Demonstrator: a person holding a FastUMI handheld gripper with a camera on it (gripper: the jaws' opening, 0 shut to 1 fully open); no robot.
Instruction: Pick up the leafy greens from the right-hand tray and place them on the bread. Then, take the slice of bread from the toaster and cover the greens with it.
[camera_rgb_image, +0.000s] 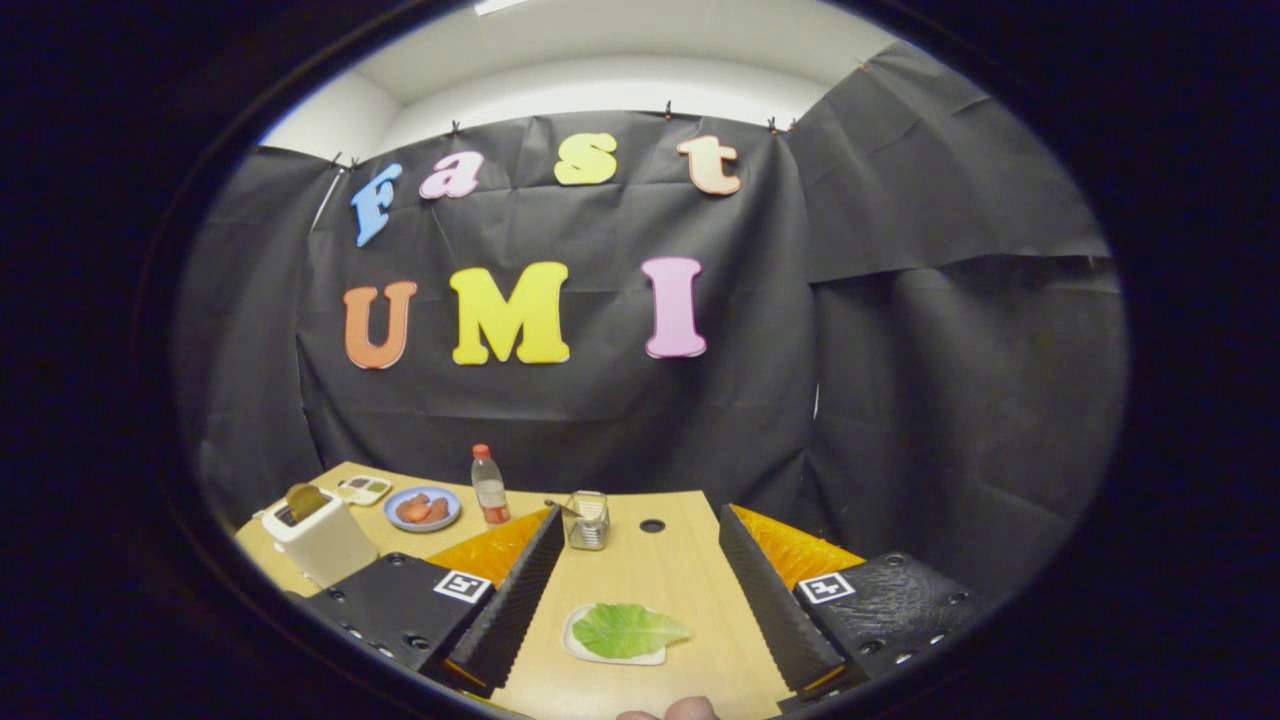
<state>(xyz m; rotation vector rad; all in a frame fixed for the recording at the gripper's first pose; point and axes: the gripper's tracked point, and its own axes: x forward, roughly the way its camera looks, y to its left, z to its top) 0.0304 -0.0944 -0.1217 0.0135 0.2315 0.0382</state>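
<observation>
While claw (640, 590) gapes, greens (628, 630) btwn fingers

— What do we see on the wooden table (655, 580) apart from the job's own things?

— We see a clear plastic bottle (489, 487) with a red cap, standing upright near the far edge. Just beside it, on its left, sits a blue plate (422, 508) with reddish pieces of food on it.

— And further left?

— We make out a small pale dish (364, 489) with darker bits in it, too small for us to tell what they are.

— Anything nearer the middle?

— We find a glass jar (588, 520) with a utensil leaning out of it, and just right of it a round dark hole (652, 525) in the tabletop.
</observation>
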